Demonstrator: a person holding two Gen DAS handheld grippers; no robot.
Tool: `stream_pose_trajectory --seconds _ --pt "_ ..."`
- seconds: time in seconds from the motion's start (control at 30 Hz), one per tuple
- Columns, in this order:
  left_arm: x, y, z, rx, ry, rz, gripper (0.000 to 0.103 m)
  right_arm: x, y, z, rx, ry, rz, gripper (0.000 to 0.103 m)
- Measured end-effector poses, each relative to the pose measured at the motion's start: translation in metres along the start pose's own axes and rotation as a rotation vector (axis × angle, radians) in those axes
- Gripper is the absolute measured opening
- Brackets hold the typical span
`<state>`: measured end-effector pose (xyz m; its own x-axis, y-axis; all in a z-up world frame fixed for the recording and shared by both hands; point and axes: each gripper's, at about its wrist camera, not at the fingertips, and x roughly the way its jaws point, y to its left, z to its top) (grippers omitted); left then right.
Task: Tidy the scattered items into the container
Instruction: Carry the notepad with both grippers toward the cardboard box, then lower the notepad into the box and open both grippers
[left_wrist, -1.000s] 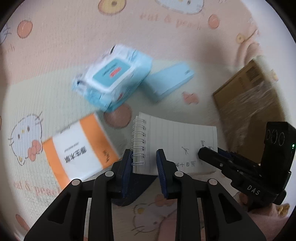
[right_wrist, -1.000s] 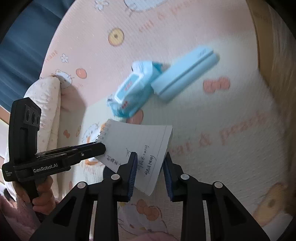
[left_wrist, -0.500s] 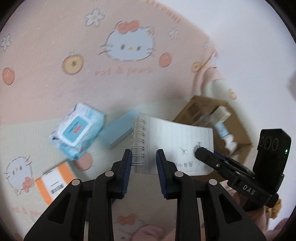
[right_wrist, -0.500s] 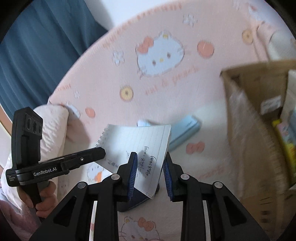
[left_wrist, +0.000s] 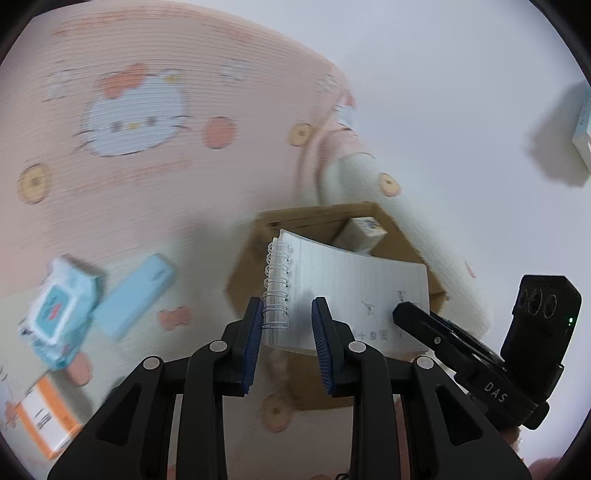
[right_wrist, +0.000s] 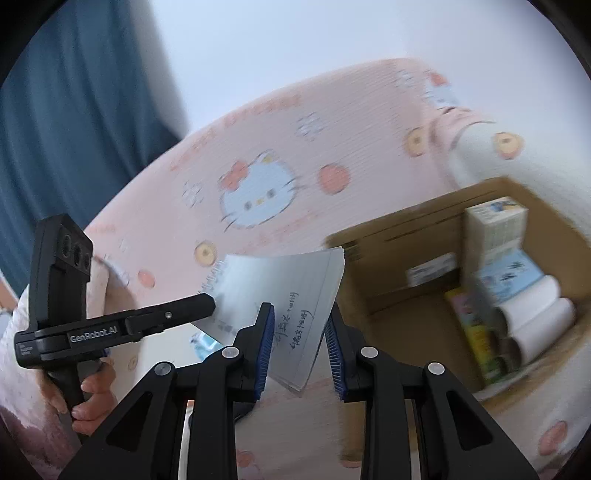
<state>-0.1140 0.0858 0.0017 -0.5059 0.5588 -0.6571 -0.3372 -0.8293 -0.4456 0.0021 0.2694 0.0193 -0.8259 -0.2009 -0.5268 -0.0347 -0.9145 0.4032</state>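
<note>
Closest to the left wrist camera, the left gripper (left_wrist: 288, 314), blue pads clamped on the spiral-bound edge of the notebook (left_wrist: 351, 295). Held up off the bedding, lined page with handwriting facing up. At the far edge of the same page, the right gripper (left_wrist: 399, 314), seen side-on and gripping it too.

From the right wrist view, the right gripper (right_wrist: 301, 321) closed on a written corner of the notebook (right_wrist: 280, 284), that corner dipping down between the blue pads. Off to the left, the left gripper (right_wrist: 210, 304) with its black tip at the spiral side, and below it a hand (right_wrist: 88, 391) wrapped round the handle.

Just behind and under the notebook, a cardboard box (left_wrist: 314, 221), open at the top. Notebook hanging over the near-left rim, not inside. In the right view, the cardboard box (right_wrist: 406, 229) to the right of the page, holding a white carton (right_wrist: 495, 221) standing at the back, a blue packet (right_wrist: 509, 277) under it, white rolls (right_wrist: 535, 317) and a yellow-green packet (right_wrist: 476, 332) toward the front, all blurred.

Left of the box in the left view, lying apart on the bedding: a pale blue box (left_wrist: 133, 295), a wipes pack (left_wrist: 59, 314) just beside it, and nearer the edge an orange-and-white packet (left_wrist: 44, 424).

Farther back, a pink cartoon-cat sheet (left_wrist: 129, 110), streaked with blur. Beyond that, a white wall (left_wrist: 443, 74), and in the right view a dark blue curtain (right_wrist: 74, 110) at the upper left.
</note>
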Motion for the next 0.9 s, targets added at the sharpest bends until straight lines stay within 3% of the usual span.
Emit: stream_pose_trajectory --seconds 0.07,0.33,0.57,0.9 --pt "0.017 -0.018 0.012 0.008 0.018 -0.040 0.030 -0.011 -0.017 0.007 0.023 -0.021 -0.024 0.025" --pt "0.088 -0.078 0.042 0.100 0.103 -0.085 0.030 -0.033 -0.079 0.026 0.096 -0.062 -0.147 0.025" --pt "0.162 -0.119 0.065 0.126 0.241 -0.123 0.030 -0.040 -0.135 0.039 0.197 -0.045 -0.260 0.025" --pt "0.226 -0.136 0.081 0.085 0.374 -0.175 0.030 -0.038 -0.182 0.049 0.325 -0.009 -0.415 0.025"
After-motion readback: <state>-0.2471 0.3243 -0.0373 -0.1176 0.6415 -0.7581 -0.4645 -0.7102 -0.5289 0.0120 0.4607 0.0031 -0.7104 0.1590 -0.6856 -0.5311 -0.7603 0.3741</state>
